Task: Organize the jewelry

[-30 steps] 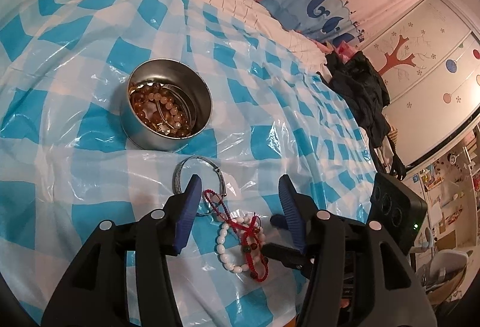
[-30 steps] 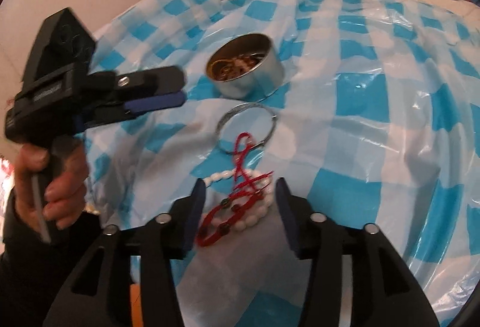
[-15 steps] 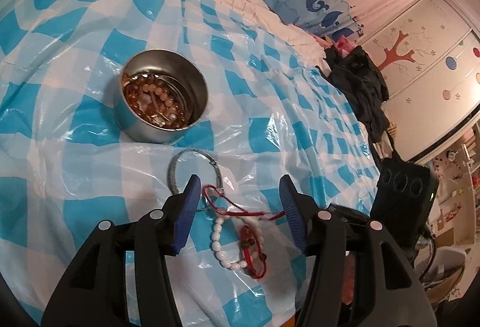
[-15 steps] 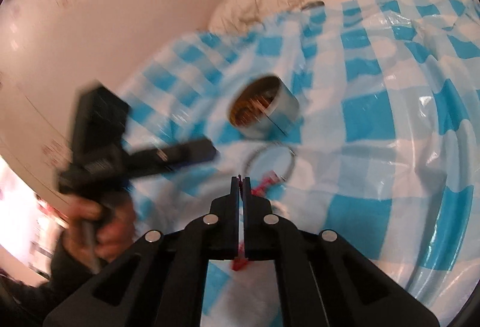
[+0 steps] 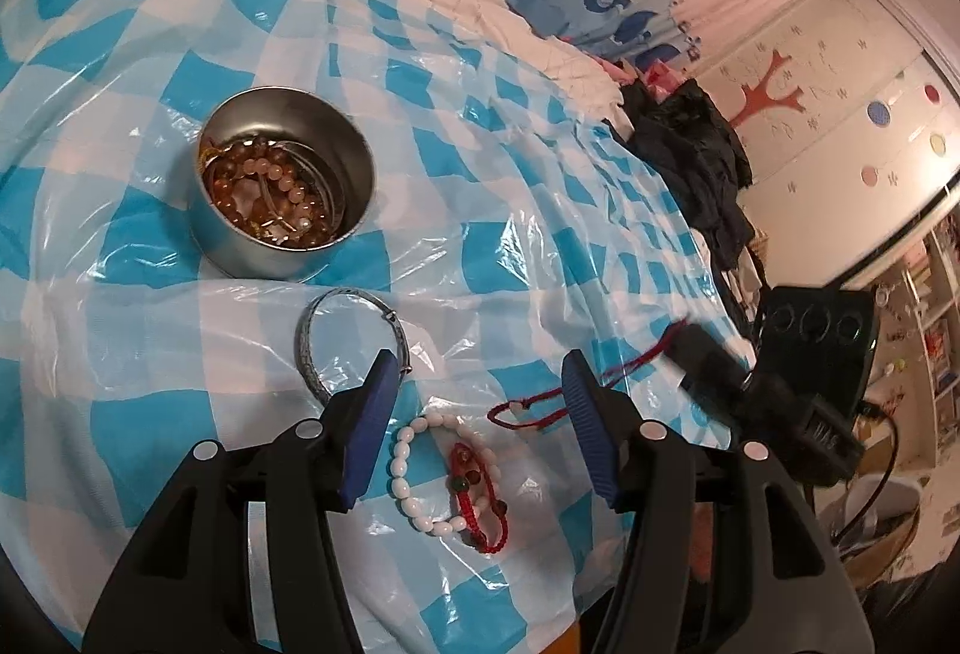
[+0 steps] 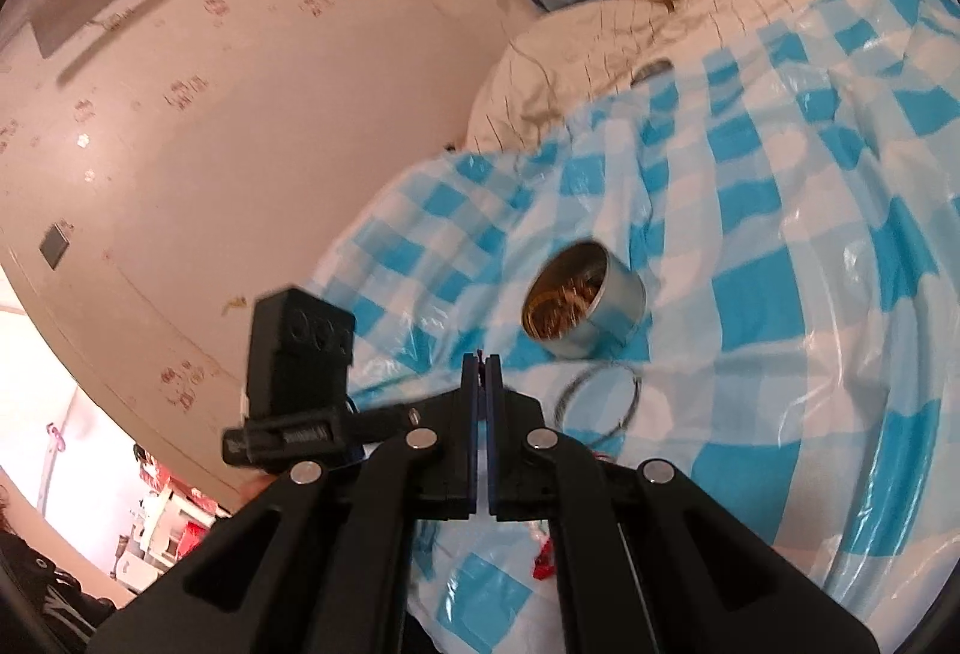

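The left gripper (image 5: 477,384) hangs spread wide at lower centre over the white bead bracelet (image 5: 420,474) and a red beaded bracelet (image 5: 480,498); the right gripper (image 6: 480,369), open a second ago, is now clenched on the red cord (image 5: 558,408) and lifts it; the silver bangle (image 5: 354,342) also waits; only the tin (image 5: 282,186), upper left, holds sorted beads.

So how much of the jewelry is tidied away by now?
Partly. The tin already holds brown beads. The right tool is shut on a red cord trailing to the cloth. Still out: the silver bangle, white bracelet and red bracelet. The left tool is open above them.
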`<state>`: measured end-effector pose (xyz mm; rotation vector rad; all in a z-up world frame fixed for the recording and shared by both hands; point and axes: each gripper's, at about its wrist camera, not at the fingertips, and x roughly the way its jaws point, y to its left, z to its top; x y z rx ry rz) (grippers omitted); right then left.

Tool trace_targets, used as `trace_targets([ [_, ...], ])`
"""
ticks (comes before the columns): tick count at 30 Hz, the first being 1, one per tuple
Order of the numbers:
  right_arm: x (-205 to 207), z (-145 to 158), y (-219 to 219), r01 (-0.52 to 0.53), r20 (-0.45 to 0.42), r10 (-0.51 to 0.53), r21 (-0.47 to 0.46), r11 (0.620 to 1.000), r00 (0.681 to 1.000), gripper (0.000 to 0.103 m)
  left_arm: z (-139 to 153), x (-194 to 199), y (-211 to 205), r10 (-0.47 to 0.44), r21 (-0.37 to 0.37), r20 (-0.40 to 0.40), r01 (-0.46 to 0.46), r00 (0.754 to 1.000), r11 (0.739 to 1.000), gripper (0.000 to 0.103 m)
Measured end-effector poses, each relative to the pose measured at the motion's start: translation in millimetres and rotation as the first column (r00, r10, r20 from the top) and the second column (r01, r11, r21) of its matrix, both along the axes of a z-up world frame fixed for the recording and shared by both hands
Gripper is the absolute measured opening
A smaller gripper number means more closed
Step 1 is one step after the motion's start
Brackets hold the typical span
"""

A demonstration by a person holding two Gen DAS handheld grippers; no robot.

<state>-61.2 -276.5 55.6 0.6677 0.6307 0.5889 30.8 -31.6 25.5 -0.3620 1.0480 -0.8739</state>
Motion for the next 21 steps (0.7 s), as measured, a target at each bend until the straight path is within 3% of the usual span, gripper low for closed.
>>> trace_targets([
  [4, -2, 4, -14, 0.051, 0.013, -0.051, 0.032, 0.998, 0.999, 0.003, 4, -17, -19, -0.108, 0.088, 0.077, 0.101, 0.991, 0.991, 0.054],
  [10, 0, 2, -25, 0.081, -0.002, -0.081, 0.058, 0.995, 0.997, 0.003, -7, -55, -55, -0.261, 0.278, 0.183, 0.205, 0.948, 0.939, 0.054],
  [15, 1, 2, -25, 0.074, -0.003, -0.074, 0.056, 0.996, 0.997, 0.003, -26, -64, -63, -0.293, 0.355, 0.141, 0.228, 0.946, 0.907, 0.053],
  [18, 1, 1, -24, 0.073, -0.005, -0.073, 0.055, 0.996, 0.997, 0.003, -29, -63, -58, -0.277, 0.338, 0.142, 0.216, 0.950, 0.916, 0.052],
  [21, 2, 0, -23, 0.073, -0.010, -0.073, 0.049, 0.996, 0.997, 0.003, -29, -64, -57, -0.275, 0.337, 0.142, 0.215, 0.951, 0.916, 0.022],
])
